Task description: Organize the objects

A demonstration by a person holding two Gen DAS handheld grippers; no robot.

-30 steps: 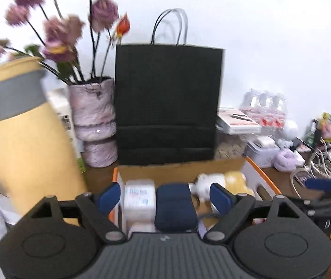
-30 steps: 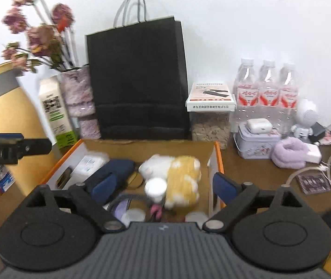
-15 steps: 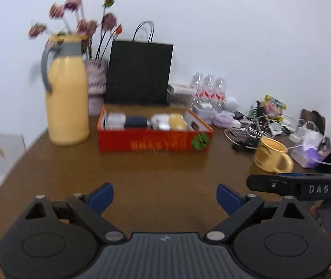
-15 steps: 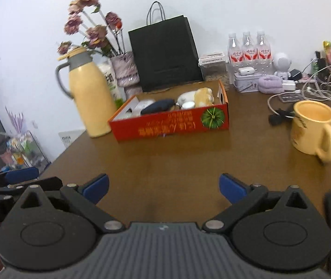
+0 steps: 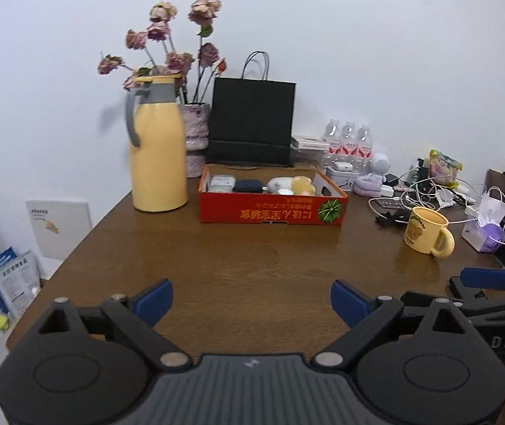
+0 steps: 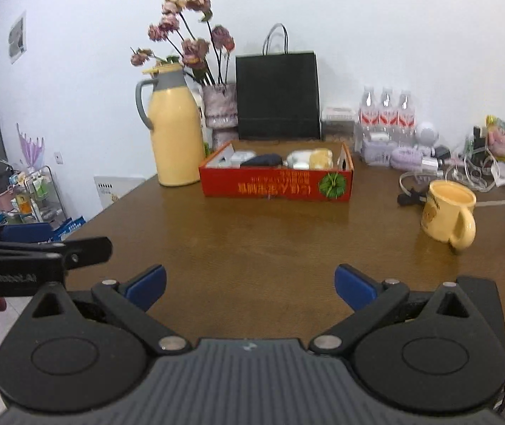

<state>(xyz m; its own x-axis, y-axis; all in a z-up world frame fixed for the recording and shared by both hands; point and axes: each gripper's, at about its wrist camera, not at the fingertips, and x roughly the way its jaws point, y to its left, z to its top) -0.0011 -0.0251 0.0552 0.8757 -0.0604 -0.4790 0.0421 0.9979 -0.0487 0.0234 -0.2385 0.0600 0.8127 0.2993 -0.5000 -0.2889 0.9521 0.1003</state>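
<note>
A red cardboard box stands on the brown table, far from both grippers. Inside it lie a white case, a dark blue pouch and a white-and-yellow plush toy. My left gripper is open over bare wood near the front edge, nothing between its blue pads. My right gripper is open too and holds nothing. Each gripper shows at the edge of the other's view, side by side.
A yellow thermos jug stands left of the box, with a vase of dried roses and a black paper bag behind. A yellow mug, tangled cables, water bottles and a tissue pack crowd the right side.
Both grippers have pulled back from right over the box to the table's front edge. The box and jug look small and distant now. Both stay open and hold nothing.
</note>
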